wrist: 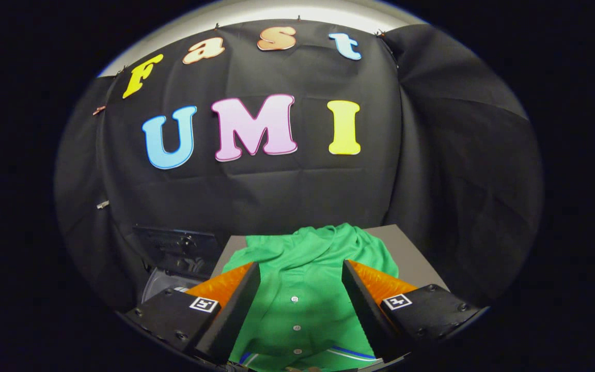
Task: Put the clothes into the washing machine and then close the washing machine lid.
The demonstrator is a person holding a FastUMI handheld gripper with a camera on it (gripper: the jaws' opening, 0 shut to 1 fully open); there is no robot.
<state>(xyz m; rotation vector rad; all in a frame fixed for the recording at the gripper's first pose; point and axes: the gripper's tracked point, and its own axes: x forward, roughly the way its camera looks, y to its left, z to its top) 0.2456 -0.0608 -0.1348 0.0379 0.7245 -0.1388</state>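
A: Item one, green shirt?

B: Buttoned polo lying flat on the grey counter, collar at the far end, placket running between my tongs. I judge it light, limp and quick to slump; best to pinch a bunched fold near the collar so it lifts in one gather.

A: Item two, tongs?

B: Spread wide, one finger either side of the placket, over the cloth; holding nothing that I can see.

A: Item three, washing machine?

B: Dark, open, left of the counter.
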